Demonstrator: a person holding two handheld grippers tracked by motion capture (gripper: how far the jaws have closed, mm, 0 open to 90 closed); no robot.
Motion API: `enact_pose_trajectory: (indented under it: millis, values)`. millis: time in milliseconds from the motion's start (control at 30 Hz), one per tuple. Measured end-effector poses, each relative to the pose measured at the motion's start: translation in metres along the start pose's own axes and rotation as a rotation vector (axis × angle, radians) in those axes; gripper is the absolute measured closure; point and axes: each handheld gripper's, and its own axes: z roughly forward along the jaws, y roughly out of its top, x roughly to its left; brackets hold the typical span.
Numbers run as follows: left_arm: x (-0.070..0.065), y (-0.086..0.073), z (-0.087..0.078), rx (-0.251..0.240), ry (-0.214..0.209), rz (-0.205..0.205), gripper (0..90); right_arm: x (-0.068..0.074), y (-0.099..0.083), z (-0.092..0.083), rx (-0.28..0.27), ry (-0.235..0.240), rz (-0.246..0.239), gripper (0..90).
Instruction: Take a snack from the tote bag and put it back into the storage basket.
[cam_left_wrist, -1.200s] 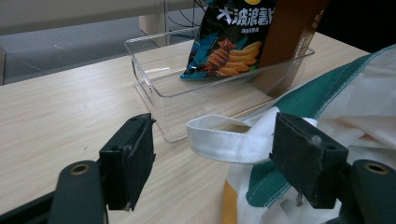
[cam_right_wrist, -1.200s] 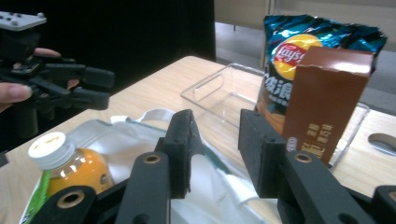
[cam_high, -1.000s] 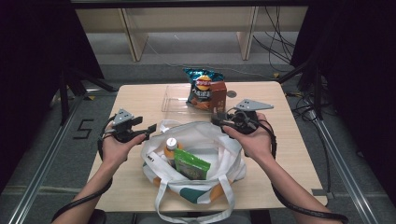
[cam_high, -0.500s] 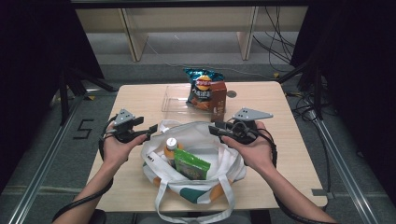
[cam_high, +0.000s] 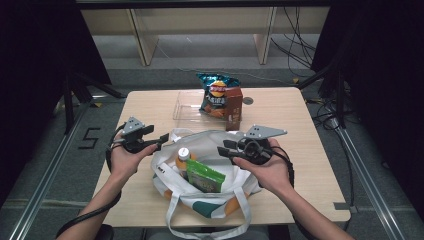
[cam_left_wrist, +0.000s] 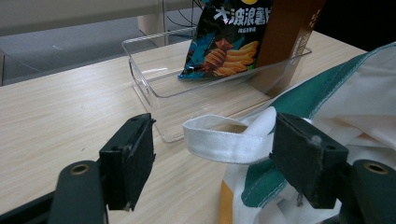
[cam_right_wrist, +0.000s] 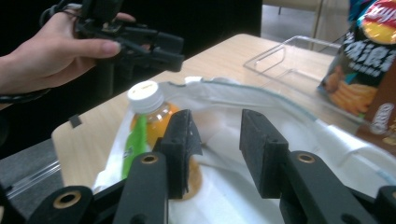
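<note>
The right hand-held gripper (cam_right_wrist: 215, 140) hovers over the bag (cam_high: 220, 145), jaws half-open and empty, aimed at the bottle (cam_right_wrist: 152, 121) at its 10 o'clock; the left hand-held gripper (cam_left_wrist: 210, 158) stands wide around the strap (cam_left_wrist: 224, 140); next, probably, descend and close on the bottle.

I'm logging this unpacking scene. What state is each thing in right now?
Tote bag: mouth open, on the table.
Orange drink bottle: capped, upright inside the bag.
Green packet: inside the bag.
Clear bin: holds the chip bag and brown carton, both standing.
Left tongs: open around the bag's handle loop.
Right tongs: open, empty, above the bag.
</note>
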Motion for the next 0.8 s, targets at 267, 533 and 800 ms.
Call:
enact_pose_trajectory:
  millis: [267, 533, 800]
  values:
    - [0.0, 0.0, 0.0, 0.0, 0.001, 0.0, 28.9, 0.009, -0.011, 0.001, 0.044, 0.026, 0.0, 64.0]
    - [-0.001, 0.0, 0.001, 0.002, -0.001, 0.0, 28.9, 0.016, -0.016, 0.001, 0.054, 0.065, -0.008, 63.6]
    - [-0.001, 0.0, 0.001, 0.003, -0.003, 0.006, 28.9, 0.023, -0.019, 0.003, 0.072, 0.095, -0.025, 63.6]
